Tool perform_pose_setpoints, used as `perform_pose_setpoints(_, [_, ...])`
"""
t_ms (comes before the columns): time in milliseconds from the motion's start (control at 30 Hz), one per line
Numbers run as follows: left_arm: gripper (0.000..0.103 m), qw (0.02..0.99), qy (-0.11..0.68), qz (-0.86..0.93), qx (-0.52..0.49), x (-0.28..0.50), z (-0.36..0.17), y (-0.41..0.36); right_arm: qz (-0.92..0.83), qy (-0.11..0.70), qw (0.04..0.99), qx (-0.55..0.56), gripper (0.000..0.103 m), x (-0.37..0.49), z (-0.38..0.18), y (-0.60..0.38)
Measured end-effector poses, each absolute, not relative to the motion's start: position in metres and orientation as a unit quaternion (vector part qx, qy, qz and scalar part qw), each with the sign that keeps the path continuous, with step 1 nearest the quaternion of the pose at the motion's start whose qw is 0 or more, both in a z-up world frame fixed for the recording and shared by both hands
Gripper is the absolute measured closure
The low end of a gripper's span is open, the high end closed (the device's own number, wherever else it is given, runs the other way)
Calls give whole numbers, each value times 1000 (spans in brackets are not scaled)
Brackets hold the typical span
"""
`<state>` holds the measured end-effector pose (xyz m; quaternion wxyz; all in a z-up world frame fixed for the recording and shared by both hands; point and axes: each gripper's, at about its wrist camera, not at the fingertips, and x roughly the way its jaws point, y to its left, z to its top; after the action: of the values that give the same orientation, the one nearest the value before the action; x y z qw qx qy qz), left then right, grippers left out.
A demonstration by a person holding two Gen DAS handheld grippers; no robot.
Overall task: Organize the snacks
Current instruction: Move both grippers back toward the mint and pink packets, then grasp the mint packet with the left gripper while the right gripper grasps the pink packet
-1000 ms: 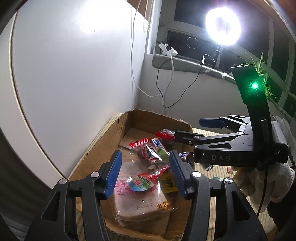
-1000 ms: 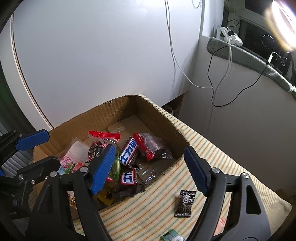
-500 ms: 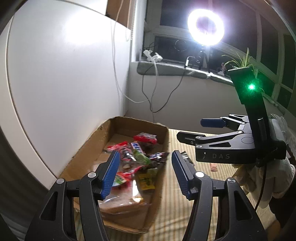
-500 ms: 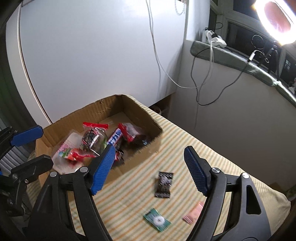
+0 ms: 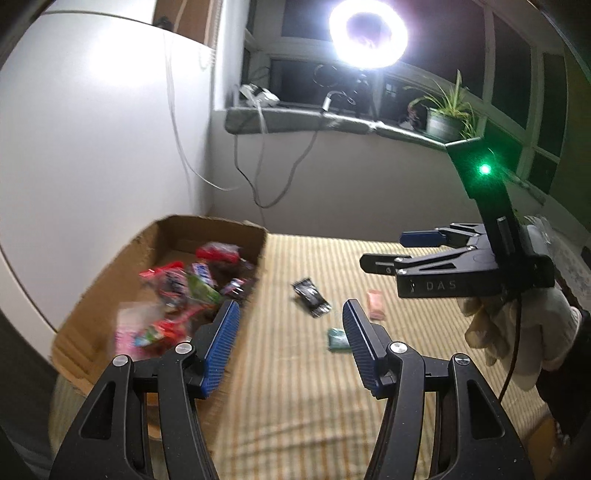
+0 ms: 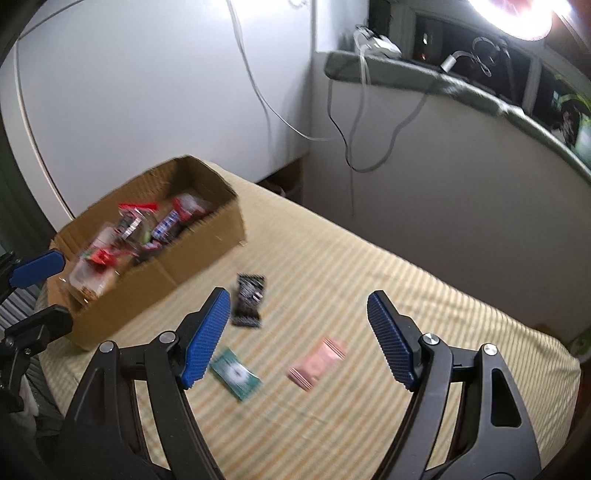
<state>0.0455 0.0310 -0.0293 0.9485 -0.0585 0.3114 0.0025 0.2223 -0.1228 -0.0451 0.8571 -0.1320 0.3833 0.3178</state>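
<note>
A cardboard box [image 5: 110, 280] [image 6: 199, 251] holds several snack packets [image 5: 184, 291] [image 6: 133, 229] at the left of the striped table. Three packets lie loose on the cloth: a black one [image 5: 311, 297] [image 6: 248, 300], a green one [image 5: 338, 339] [image 6: 236, 373] and a pink one [image 5: 376, 305] [image 6: 317, 363]. My left gripper [image 5: 290, 350] is open and empty, just right of the box and near the loose packets. My right gripper [image 6: 295, 339] is open and empty above the loose packets; it also shows in the left wrist view [image 5: 399, 247].
The table has a yellow striped cloth [image 6: 388, 295]. A white wall [image 5: 92, 147] stands behind the box. Cables [image 6: 343, 122] hang from a grey sill [image 5: 314, 122] with a ring light [image 5: 369, 33] and a potted plant [image 5: 443, 114]. A gloved hand [image 5: 517, 332] holds the right gripper.
Both grippers have pulled back and swung right, away from the box; the loose packets on the cloth have come into view. Both stay open and empty.
</note>
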Motion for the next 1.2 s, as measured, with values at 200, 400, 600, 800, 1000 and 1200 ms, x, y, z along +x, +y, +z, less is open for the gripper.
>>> perform_pose_setpoints(200, [48,936,344,-36,-65,52,-48,8,317,424,838,-135,24,228,-69,-142])
perform_pose_setpoints(400, [58,916,385,-73,-89,67,-73,-9,320,478,811,-109,33,232,-97,-150])
perform_pose_setpoints(600, [58,898,415,-90,-114,84,-90,-12,316,502,800,-94,50,238,-115,-151])
perform_pose_setpoints(800, [58,889,428,-100,-131,99,-98,-13,308,493,808,-99,50,244,-115,-146])
perform_pose_setpoints(1000, [58,888,430,-98,-128,106,-99,-19,306,484,812,-113,57,247,-116,-133])
perform_pose_setpoints(1200, [58,889,432,-95,-122,112,-99,-23,307,472,816,-133,63,246,-119,-123])
